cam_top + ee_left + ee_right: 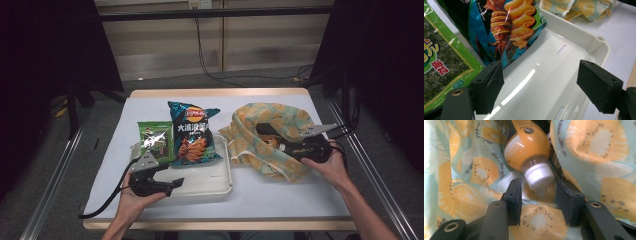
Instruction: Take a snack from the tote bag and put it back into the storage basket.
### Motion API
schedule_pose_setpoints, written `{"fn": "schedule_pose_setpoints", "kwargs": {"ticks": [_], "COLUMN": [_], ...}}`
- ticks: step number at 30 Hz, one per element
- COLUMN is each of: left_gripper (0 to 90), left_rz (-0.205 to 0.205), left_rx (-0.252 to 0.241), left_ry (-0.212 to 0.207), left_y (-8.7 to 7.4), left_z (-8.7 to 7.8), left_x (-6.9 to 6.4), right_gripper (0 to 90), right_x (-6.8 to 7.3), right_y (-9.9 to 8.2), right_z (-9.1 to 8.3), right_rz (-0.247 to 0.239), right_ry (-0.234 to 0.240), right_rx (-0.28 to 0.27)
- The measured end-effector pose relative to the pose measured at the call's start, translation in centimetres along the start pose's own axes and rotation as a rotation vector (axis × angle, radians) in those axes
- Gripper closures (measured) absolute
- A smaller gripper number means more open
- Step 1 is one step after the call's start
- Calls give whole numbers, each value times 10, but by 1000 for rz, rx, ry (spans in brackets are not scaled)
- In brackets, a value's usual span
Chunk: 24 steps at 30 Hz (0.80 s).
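— Bottle (pixel 527 151) first: we see it lying inside the fruit-print cloth bag (pixel 272 140), orange body deep in the folds, white cap (pixel 538 175) pointing toward our right gripper (pixel 537 202); where do we stand with it?

— We judge we are at the reach-in, before any grip; the jaws stand partly apart with the cap just ahead of them, between the tips but not pressed; nothing is held yet.

— And the left gripper (pixel 540 86)?

— Its jaws stand wide and empty over the white tray (pixel 599 47), where the chips bag (pixel 192 132) and the green seaweed packet (pixel 156 140) already lean at the far end; we think the bottle is meant to join them.

— What does the next move ask of us?

— Push slightly deeper so the pads straddle the cap or the neck rather than its tip; close squarely, since the cap is round and glossy and may slip; lift clear of the cloth without snagging a fold.

— What can't we make out?

— The bottle's far end is cut off and buried in fabric; its label is unreadable; from the high view the bag hides the right jaws, so whether anything else lies in the bag we cannot tell.
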State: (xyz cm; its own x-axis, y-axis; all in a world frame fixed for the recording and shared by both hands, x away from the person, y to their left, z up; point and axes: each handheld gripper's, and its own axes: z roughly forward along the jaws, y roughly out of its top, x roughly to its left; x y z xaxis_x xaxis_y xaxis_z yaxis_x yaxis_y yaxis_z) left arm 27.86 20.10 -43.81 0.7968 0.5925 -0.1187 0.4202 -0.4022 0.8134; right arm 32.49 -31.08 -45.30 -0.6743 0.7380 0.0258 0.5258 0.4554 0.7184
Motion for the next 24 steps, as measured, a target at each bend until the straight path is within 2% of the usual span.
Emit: {"fn": "schedule_pose_setpoints", "kwargs": {"ticks": [7,12,24], "left_gripper": [205,198,191], "left_rz": [6,7,7], "left_rx": [8,16,18], "left_ry": [-1,-14,-11], "left_y": [0,-1,-1], "left_z": [3,4,6], "left_x": [0,0,1], "right_gripper": [599,565,578], "right_x": [-8,-13,-13], "right_y": [6,5,2], "right_z": [11,22,28], "right_rz": [-10,-22,-43], "right_ry": [52,96,128], "right_rx": [-24,-23,-41]}}
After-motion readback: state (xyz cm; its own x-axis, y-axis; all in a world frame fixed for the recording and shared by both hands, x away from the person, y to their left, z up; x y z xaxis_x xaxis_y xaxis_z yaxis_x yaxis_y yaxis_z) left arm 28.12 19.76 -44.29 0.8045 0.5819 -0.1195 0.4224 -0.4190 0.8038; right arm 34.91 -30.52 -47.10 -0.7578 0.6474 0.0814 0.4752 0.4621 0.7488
